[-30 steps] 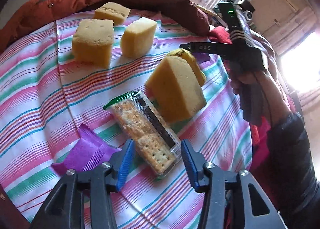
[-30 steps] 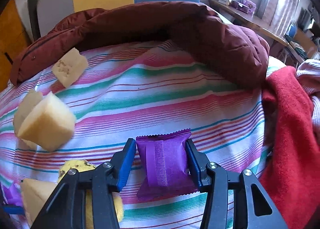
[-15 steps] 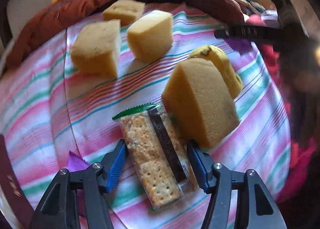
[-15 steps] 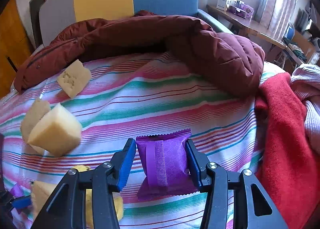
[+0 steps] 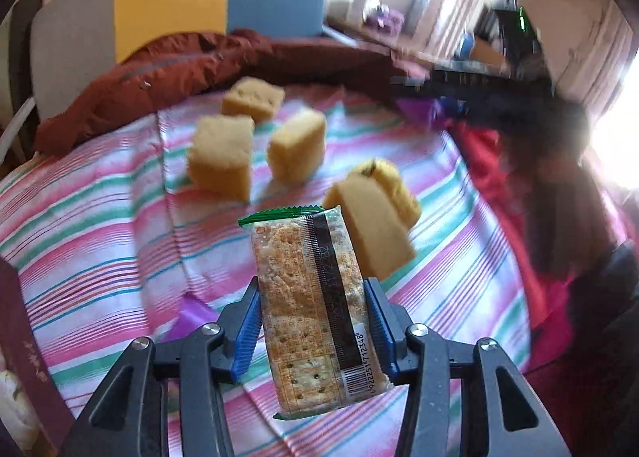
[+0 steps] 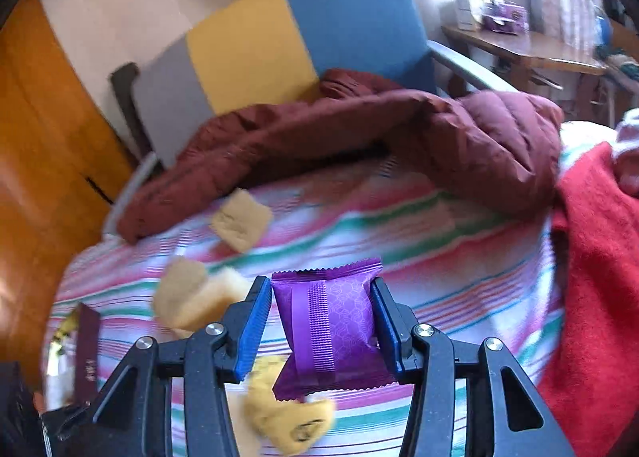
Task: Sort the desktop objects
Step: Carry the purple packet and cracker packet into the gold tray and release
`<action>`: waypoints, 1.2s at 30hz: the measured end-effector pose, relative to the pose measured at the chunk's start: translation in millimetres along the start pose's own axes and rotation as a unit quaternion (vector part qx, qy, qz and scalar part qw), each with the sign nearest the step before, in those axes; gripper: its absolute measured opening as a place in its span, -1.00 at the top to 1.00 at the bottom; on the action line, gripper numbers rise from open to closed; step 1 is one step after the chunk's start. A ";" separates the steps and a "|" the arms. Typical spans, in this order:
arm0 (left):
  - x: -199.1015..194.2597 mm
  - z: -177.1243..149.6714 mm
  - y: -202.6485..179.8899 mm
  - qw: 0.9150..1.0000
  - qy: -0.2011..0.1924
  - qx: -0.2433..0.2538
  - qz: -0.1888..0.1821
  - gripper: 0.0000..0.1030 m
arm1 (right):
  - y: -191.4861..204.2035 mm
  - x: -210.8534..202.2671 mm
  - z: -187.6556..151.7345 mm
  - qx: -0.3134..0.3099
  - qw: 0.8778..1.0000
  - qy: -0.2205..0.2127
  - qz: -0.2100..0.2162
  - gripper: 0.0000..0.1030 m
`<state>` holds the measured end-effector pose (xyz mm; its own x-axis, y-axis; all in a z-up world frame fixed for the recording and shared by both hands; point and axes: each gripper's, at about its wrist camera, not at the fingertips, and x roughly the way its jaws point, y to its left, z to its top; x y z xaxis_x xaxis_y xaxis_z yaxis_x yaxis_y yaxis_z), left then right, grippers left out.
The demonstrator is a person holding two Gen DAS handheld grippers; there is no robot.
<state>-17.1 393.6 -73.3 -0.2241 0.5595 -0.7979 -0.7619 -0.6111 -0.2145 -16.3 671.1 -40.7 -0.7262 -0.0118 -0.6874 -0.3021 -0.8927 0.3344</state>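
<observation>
while the left gripper (image 5: 311, 327) pinches a clear cracker pack (image 5: 309, 313), the right gripper (image 6: 321, 327) clamps a crinkly (purple) pouch (image 6: 329, 327).

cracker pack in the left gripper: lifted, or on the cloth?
Lifted. The cracker pack stands on end between the left gripper's shut jaws, its lower end hanging clear above the striped cloth.

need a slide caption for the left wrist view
Left tool shut on a cracker packet, held above the striped cloth with yellow sponge blocks behind.
</observation>
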 end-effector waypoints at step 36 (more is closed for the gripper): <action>-219.1 -127.1 288.2 0.915 -0.106 -0.281 0.269 -0.13 | 409.8 58.6 -104.3 -0.175 0.953 0.114 0.218 -0.39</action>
<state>-110.3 23.7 -31.9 -0.6334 0.1528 -0.7585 -0.0866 -0.9881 -0.1268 -118.2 257.6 -11.2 -0.5706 -0.4781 -0.6677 0.2519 -0.8757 0.4119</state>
